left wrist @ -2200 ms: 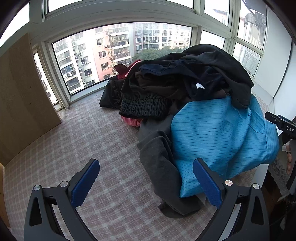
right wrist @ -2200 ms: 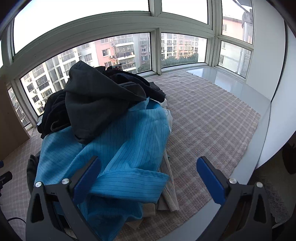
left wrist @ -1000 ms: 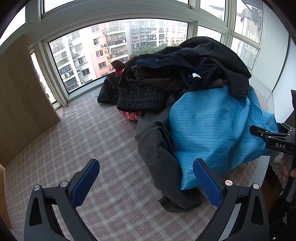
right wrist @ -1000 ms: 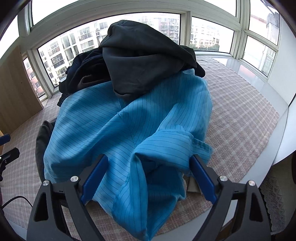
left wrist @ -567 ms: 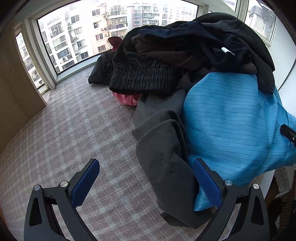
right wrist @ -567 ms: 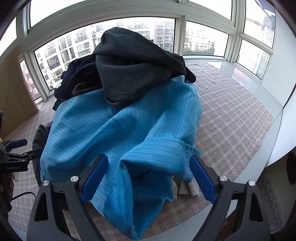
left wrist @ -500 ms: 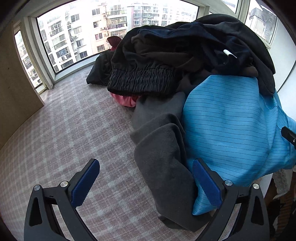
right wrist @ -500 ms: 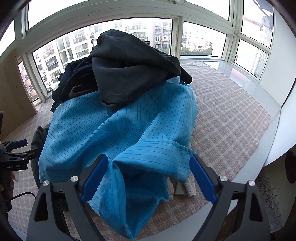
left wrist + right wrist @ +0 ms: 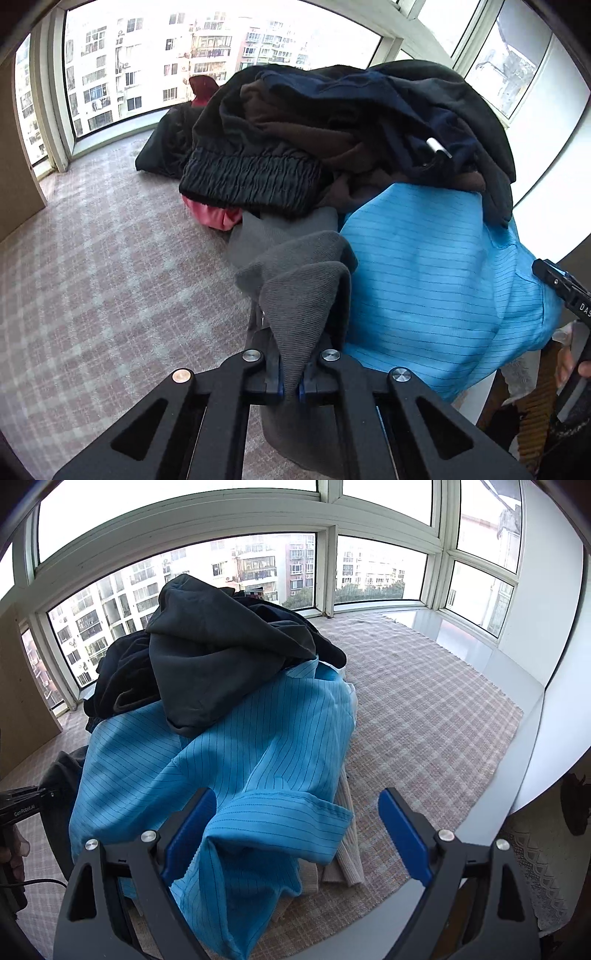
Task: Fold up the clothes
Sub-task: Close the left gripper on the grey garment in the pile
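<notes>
Left claw (image 9: 291,387) is clamped on a fold of the grey knitted garment (image 9: 303,295) at the near edge of the checked-cloth counter (image 9: 110,295). Right claw (image 9: 295,834) gapes wide, empty, over the blue striped shirt (image 9: 240,757). Risk: the grey piece lies under the dark clothes heap (image 9: 332,129); pulling may topple it.

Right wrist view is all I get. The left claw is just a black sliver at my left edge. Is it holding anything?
Observer: Yes. The left claw is shut on a fold of the grey garment at the pile's near edge.
Operator: Is that garment free of the pile?
Observer: No. Its far end runs under the black ribbed cuff.
Operator: Anything else hidden on that side?
Observer: A pink item pokes out beneath that cuff, resting on the checked cloth.
Operator: And my claw?
Observer: The right claw is open, its pads either side of the blue striped garment, not gripping.
</notes>
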Tool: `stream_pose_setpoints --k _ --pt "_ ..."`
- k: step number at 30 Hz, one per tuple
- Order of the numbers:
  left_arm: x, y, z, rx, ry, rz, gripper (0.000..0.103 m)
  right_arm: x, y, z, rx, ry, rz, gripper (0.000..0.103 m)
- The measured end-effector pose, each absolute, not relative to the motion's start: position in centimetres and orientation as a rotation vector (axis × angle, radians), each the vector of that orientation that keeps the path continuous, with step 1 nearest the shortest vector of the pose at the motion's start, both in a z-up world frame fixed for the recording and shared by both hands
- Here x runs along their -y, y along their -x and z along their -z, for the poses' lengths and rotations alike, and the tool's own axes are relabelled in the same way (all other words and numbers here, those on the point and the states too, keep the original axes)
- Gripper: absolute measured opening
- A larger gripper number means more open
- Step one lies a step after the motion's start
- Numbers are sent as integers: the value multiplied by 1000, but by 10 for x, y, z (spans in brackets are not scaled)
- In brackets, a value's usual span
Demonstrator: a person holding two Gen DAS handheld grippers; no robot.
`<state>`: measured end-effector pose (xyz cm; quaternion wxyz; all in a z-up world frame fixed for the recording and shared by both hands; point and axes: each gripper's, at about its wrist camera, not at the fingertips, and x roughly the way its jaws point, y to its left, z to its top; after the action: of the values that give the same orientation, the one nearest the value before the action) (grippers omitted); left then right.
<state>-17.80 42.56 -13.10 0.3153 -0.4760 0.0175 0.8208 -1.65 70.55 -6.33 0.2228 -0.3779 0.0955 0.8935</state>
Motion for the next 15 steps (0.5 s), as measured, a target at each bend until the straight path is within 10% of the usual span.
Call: stream_pose_setpoints --k 15 --pt "-408 213 -47 52 872 -2230 0 -715 8 1 -229 825 -2541 89"
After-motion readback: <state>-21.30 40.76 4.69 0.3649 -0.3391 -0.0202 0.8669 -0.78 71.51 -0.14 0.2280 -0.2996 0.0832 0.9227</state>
